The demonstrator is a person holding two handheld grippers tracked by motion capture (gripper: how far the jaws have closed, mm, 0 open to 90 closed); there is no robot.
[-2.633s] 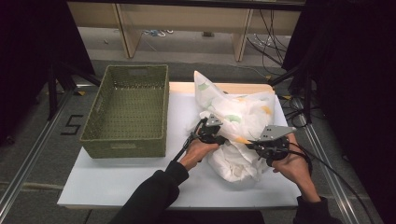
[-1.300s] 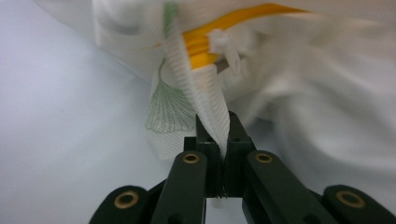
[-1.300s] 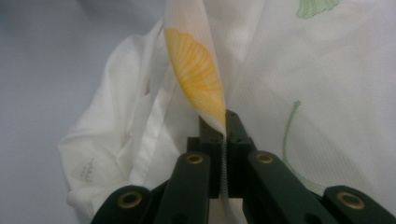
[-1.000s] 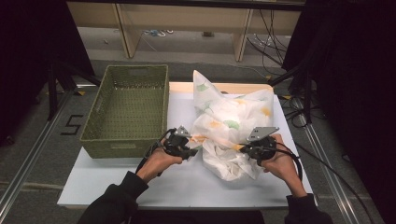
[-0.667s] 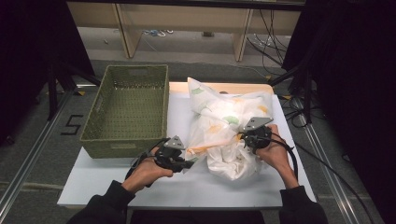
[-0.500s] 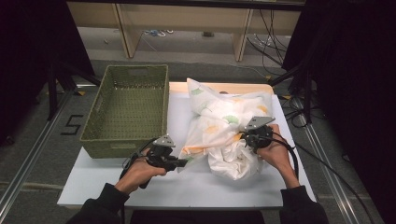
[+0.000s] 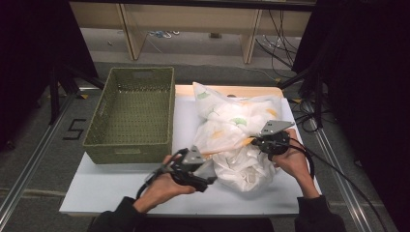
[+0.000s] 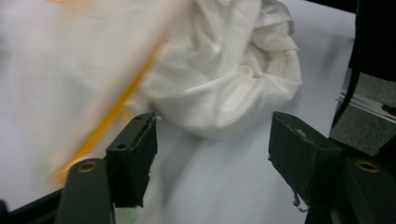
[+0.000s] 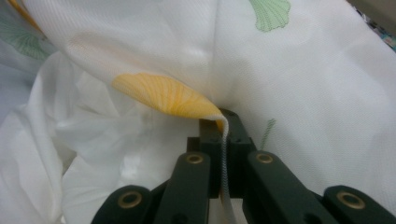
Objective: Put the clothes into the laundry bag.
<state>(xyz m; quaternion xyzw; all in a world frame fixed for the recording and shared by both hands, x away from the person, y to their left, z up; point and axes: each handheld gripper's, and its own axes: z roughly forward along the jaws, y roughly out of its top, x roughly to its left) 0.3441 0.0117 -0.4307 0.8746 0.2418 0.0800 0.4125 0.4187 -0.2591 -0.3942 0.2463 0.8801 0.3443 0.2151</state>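
A crumpled white cloth (image 7: 237, 126) printed with green and orange leaves lies on the right half of the white tabletop (image 7: 104, 189). My right gripper (image 7: 255, 142) is shut on a fold of it; in the right gripper view the jaws (image 9: 223, 127) pinch a hemmed edge beside an orange leaf of the cloth (image 9: 308, 88). My left gripper (image 7: 211, 176) sits at the cloth's near left side. Its jaws have just been opening and stand apart (image 8: 212, 136), with only bare tabletop between them. The bunched cloth (image 8: 229, 79) lies just beyond its fingertips.
A green woven basket (image 7: 128, 151) stands empty on the left of the table, its near wall just behind my left hand. Cables trail from both grippers toward the front edge. Dark metal rails run along both sides of the table.
My left gripper has let go of the cloth edge it was pulling left, opened, and shifted right toward the pile. The stretched edge has dropped back. My right gripper has stayed in place, still shut.
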